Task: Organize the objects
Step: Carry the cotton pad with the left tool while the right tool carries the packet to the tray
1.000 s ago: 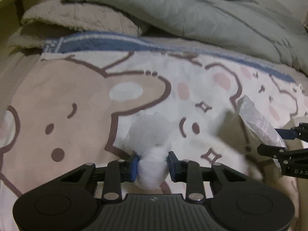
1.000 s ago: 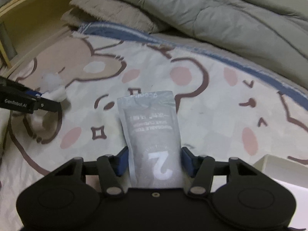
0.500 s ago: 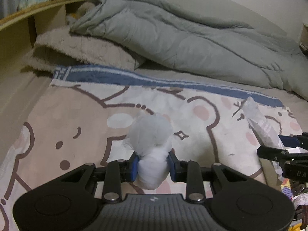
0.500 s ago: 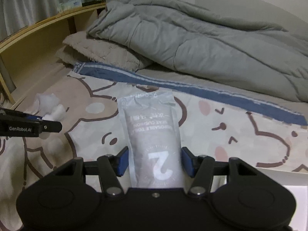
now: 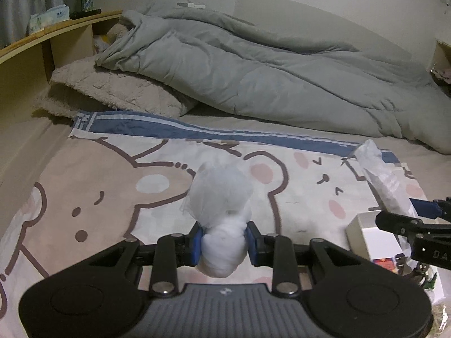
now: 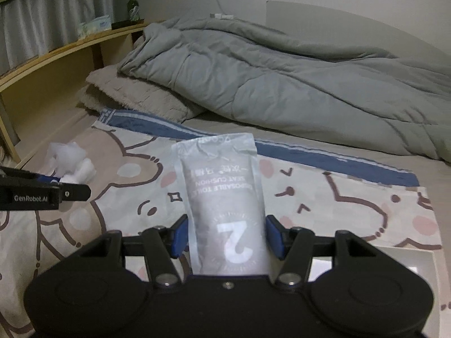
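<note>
My left gripper (image 5: 225,240) is shut on a white mesh bundle (image 5: 221,211) and holds it above the bear-print sheet (image 5: 112,186). My right gripper (image 6: 225,235) is shut on a flat grey packet (image 6: 224,197) marked "2" and "disposable toilet seat cushion", held upright above the sheet. The packet (image 5: 386,186) and right gripper (image 5: 417,219) show at the right of the left wrist view. The bundle (image 6: 70,163) and left gripper (image 6: 64,188) show at the left of the right wrist view.
A white box (image 5: 372,236) sits on the bed's near right; its corner shows in the right wrist view (image 6: 406,264). A grey duvet (image 5: 267,70) and beige blanket (image 5: 112,90) lie at the back. A wooden shelf (image 6: 56,53) with a green bottle (image 6: 132,5) runs along the left.
Both grippers have risen and tilted up with their loads; the sheet looks farther below, and the duvet, shelf and white box have come into view.
</note>
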Motion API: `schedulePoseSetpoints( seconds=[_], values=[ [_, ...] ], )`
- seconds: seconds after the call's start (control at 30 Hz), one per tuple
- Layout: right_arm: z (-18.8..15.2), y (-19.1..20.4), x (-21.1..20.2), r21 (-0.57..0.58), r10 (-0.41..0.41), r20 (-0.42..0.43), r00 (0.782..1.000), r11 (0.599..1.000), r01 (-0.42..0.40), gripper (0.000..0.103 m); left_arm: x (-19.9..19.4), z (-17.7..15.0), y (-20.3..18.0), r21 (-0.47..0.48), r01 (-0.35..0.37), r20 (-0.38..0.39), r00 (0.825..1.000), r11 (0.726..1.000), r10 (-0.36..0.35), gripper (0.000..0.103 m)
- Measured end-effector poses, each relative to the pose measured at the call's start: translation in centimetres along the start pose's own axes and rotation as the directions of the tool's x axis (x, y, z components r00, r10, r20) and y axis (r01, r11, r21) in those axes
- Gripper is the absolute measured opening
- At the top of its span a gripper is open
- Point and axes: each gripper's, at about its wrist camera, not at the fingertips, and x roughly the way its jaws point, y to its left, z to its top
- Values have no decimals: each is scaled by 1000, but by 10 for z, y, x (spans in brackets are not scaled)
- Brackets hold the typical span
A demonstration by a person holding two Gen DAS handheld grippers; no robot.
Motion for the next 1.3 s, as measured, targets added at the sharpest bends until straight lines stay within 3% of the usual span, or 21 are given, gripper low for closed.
schedulePoseSetpoints(
  seconds=[0.57,0.93,1.17,1.23,1.3],
  values=[
    [-25,-72,-81,64,-95,62,994,994,91,58,-23,-6,-95,61,116,38,992,991,-119,33],
    [-60,-145,-91,109,-205,46,978,974,199,58,2,-16,-176,166,228,0,973,960,-231,33],
    [-95,-196,-73,112,-270,-28,963,956,271,58,43,-24,-227,299,316,-72,948,901,-309,33],
    [-105,-208,-64,114,-266,-53,962,956,271,58,55,-26,-238,358,339,-95,940,870,-328,33],
    [-114,-216,-54,104,-257,-76,963,959,264,58,66,-29,-251,449,355,-116,933,820,-340,33]
  ],
)
